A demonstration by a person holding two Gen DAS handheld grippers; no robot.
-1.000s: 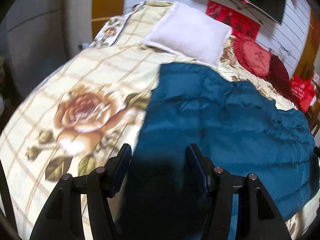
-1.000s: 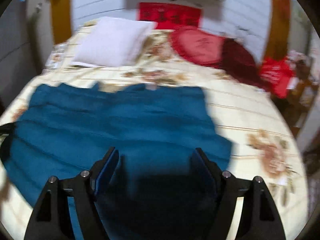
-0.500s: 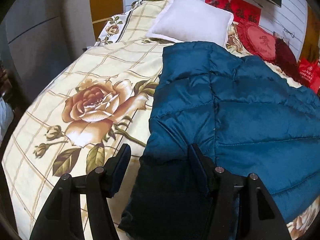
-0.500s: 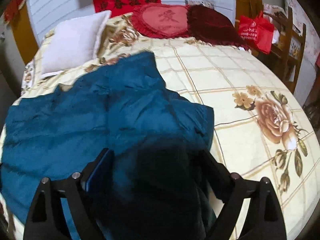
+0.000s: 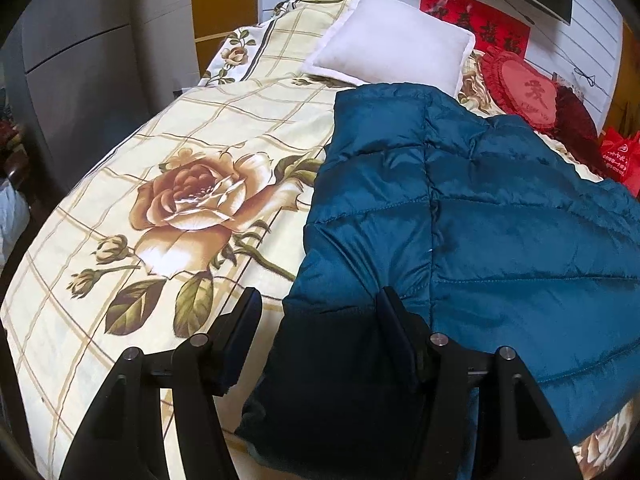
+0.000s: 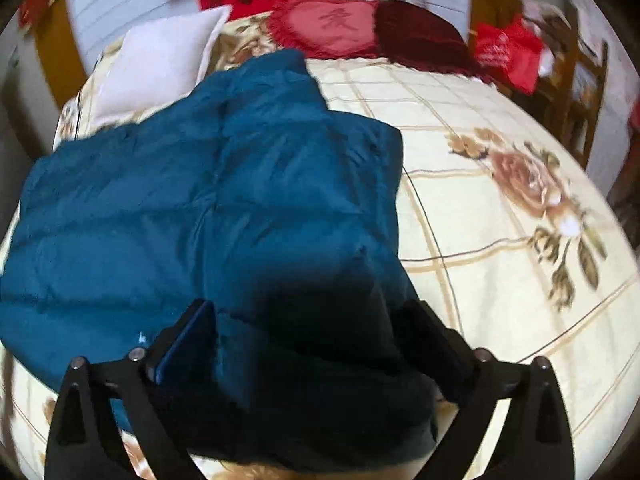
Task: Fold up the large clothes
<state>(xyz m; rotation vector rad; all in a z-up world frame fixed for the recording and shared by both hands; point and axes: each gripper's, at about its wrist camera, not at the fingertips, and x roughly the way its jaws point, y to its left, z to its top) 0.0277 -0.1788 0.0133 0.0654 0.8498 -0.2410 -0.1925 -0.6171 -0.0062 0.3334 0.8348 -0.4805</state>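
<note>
Since a second ago both views have pulled in closer to the near hem and the jacket's right side now looks flipped inward, no longer spread flat. Left hand-held gripper [image 5: 320, 336]: jaws wide apart, dark near edge of the teal quilted puffer jacket [image 5: 460, 216] lying between them, right finger against the fabric, left finger over bare bedspread; nothing pinched. Right hand-held gripper [image 6: 308, 344]: jaws also spread wide, straddling the shadowed hem bunch of the jacket [image 6: 208, 200]; whether the pads touch cloth, cannot tell, view is blurred. Jacket lies across the middle of the bed with the cream rose-print bedspread [image 5: 188, 200], collar end up near the white square pillow [image 5: 392, 40]; red heart cushion [image 5: 524, 92] just beyond. Judgement: early fold, hem corners next. To do it well, close on both hem corners at even height, grab full padded thickness, lift together, carry toward the collar without dragging.
</note>
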